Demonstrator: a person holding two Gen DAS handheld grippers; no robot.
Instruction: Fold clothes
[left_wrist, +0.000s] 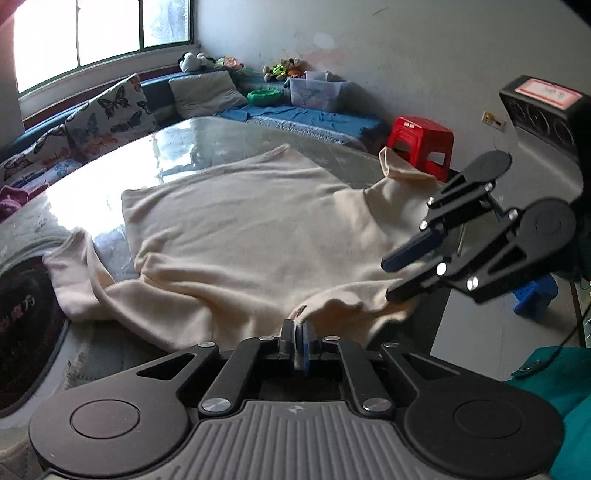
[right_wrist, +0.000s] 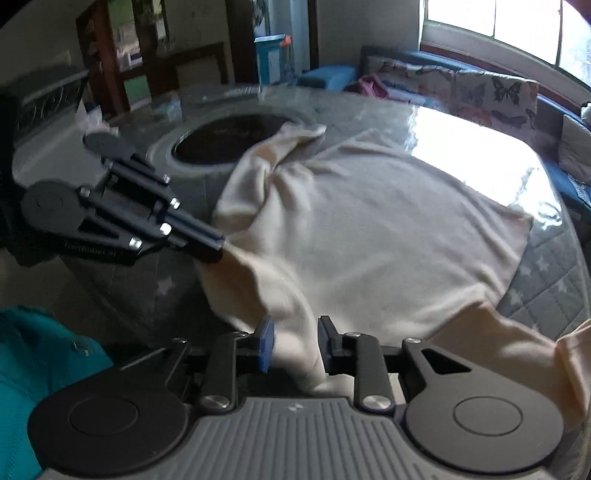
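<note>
A cream long-sleeved top (left_wrist: 240, 236) lies spread on the round glass-topped table (left_wrist: 177, 144), sleeves out to both sides. My left gripper (left_wrist: 298, 332) is shut on the top's near edge; it also shows in the right wrist view (right_wrist: 212, 251), pinching the cloth. My right gripper (right_wrist: 293, 336) is open, with a fold of the top (right_wrist: 332, 236) between its fingers; it shows from the side in the left wrist view (left_wrist: 391, 277), over the top's near right edge.
A dark round inset (right_wrist: 232, 136) sits in the table beside one sleeve. A red stool (left_wrist: 421, 142), a blue bench with cushions (left_wrist: 303, 118) and a clear bin (left_wrist: 314, 92) stand beyond. Teal cloth (right_wrist: 33, 354) lies near me.
</note>
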